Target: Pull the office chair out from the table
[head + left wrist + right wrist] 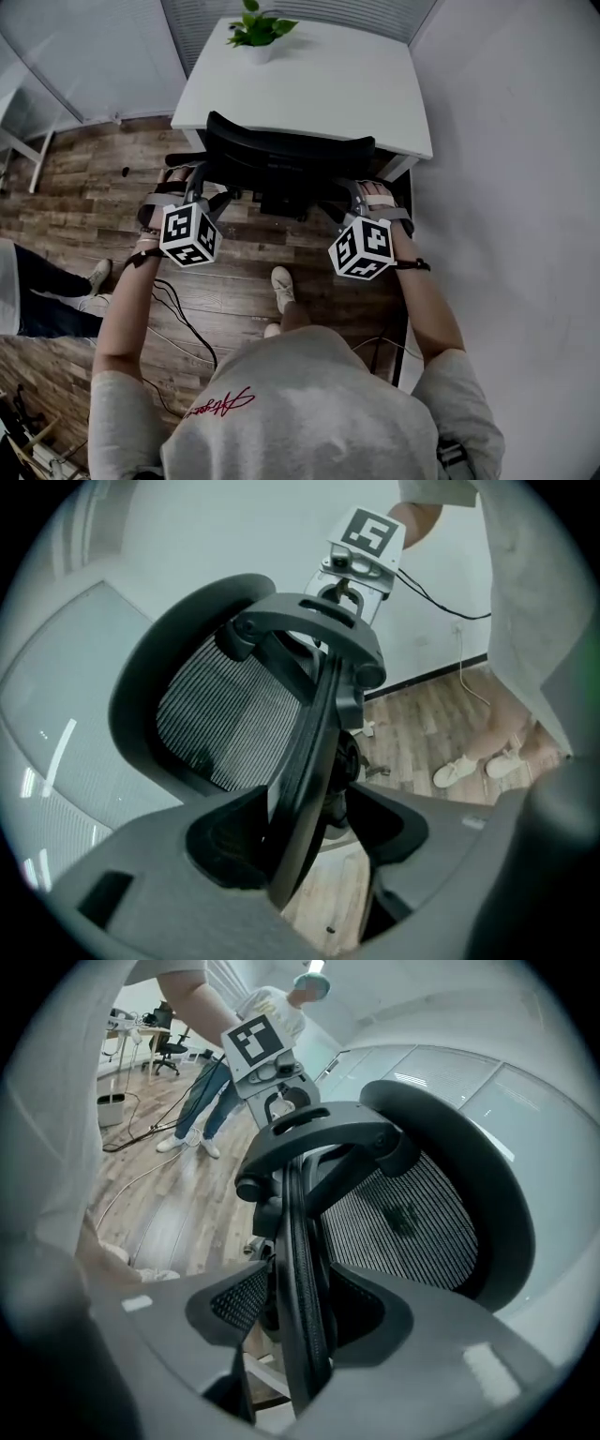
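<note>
Left of centre the left gripper and right of centre the right gripper, both wide open, straddle without pinching the back edges of the office chair, tucked under the table at upper centre, so the next move is probably to clamp and pull back evenly.

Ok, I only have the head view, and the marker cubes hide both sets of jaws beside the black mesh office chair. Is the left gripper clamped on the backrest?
Observer: No. In the left gripper view the left gripper is open. The black mesh office chair's backrest edge stands between its jaws, and the pads are not pressing on it.
Operator: And the right gripper?
Observer: The right gripper is open too, straddling the opposite edge of the backrest.
Operator: Anything in the room behind?
Observer: The right gripper view shows another dark chair far across the wooden floor.
</note>
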`<state>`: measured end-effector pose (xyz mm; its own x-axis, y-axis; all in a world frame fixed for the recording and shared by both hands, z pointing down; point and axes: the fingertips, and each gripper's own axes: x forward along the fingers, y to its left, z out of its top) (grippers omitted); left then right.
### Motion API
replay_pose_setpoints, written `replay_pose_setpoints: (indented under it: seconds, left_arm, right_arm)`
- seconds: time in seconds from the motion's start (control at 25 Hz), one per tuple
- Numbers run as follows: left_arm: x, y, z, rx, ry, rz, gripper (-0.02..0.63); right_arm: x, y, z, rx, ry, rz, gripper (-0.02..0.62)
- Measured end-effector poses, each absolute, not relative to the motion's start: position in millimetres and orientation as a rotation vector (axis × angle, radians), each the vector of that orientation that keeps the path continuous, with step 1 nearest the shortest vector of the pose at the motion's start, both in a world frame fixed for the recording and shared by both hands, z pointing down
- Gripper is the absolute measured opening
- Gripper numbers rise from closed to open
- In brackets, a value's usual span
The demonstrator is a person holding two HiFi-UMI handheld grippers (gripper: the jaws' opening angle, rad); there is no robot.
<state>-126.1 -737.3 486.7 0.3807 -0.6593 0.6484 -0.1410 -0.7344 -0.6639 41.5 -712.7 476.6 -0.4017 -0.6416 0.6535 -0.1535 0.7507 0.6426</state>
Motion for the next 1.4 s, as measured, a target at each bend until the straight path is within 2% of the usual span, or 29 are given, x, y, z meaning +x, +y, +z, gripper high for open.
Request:
replay_pose_setpoints:
  seconds: [0.56, 0.72, 1.0, 1.12, 1.32, 1.4]
  left_arm:
    - [-136.5, -747.9, 508.4, -1.854, 0.456, -1.516, 0.224]
    - [-134.9, -747.9, 508.0, -1.818, 0.43, -1.524, 0.191]
    - [-122.4, -749.0, 516.3, -1.812, 0.401, -1.527, 0.169]
    - [-115.5, -751.2, 519.7, -1.798, 0.419, -1.521, 0.167]
    - [-105.0, -755.3, 515.8, -1.769, 0.51, -1.49, 0.078]
    - [-96.7, -752.0, 518.4, -1.768, 0.52, -1.504, 0.074]
  right_arm:
    - [27.6, -719.7, 499.6, 0.489, -1.851, -0.679, 0.198]
    - [29.3, -719.0, 503.7, 0.48, -1.819, -0.705, 0.19]
    - [33.5, -727.2, 503.1, 0.519, -1.759, -0.777, 0.117]
    - [35.2, -728.3, 503.4, 0.536, -1.735, -0.844, 0.106]
    - [43.4, -726.2, 507.6, 0.495, -1.753, -0.779, 0.103]
    - [51.7, -723.6, 512.1, 0.474, -1.759, -0.739, 0.094]
